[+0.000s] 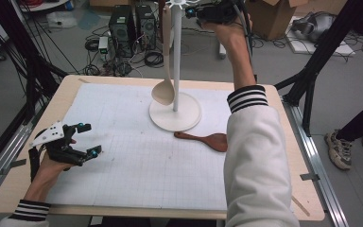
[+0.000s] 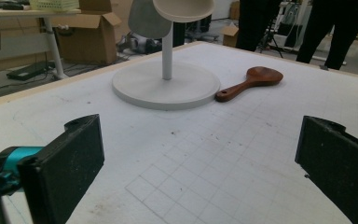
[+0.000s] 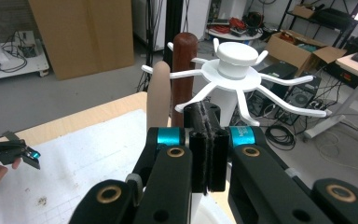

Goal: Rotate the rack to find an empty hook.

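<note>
The right gripper [image 3: 208, 154], low centre in its own view, has its jaws pressed together on nothing, just below the white rack's [image 3: 235, 70] spokes. The left gripper [image 1: 86, 139], lower left of the high view, gapes empty over the mat [image 1: 137, 161]. A pale spoon [image 1: 163, 90] hangs top centre; a brown spoon [image 1: 205, 140] lies mid-frame.

No legible text — none anywhere

Your right gripper [image 1: 191, 11] is raised at the top of the white stand [image 1: 175, 56], jaws pressed together; your left gripper [image 1: 89, 139] rests low, well left of it, jaws spread.
</note>
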Available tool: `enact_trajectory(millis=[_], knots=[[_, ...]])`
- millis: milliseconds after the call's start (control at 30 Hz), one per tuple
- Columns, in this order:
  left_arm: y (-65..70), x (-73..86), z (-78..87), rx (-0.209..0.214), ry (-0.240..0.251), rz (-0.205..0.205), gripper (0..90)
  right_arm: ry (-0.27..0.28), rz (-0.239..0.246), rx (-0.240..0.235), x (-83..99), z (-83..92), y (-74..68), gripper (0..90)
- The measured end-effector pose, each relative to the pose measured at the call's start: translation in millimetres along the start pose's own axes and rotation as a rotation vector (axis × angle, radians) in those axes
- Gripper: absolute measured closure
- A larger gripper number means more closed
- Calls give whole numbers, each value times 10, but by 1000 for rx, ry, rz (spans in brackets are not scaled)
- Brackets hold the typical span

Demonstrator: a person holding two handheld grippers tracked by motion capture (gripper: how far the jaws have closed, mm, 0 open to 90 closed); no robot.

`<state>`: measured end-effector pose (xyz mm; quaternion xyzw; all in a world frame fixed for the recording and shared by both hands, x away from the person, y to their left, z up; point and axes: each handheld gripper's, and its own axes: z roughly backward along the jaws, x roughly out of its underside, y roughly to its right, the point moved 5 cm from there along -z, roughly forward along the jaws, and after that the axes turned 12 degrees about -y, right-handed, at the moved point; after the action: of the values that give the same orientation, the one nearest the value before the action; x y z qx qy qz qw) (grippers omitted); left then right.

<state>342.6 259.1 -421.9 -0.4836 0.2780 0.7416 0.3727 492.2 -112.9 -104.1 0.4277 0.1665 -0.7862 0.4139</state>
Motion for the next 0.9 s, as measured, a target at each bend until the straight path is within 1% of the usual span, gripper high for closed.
enact_trajectory(millis=[900], knots=[[13, -12, -3, 0, 0, -6, 17, 16, 13, -18, -52, -12, -94, 900]])
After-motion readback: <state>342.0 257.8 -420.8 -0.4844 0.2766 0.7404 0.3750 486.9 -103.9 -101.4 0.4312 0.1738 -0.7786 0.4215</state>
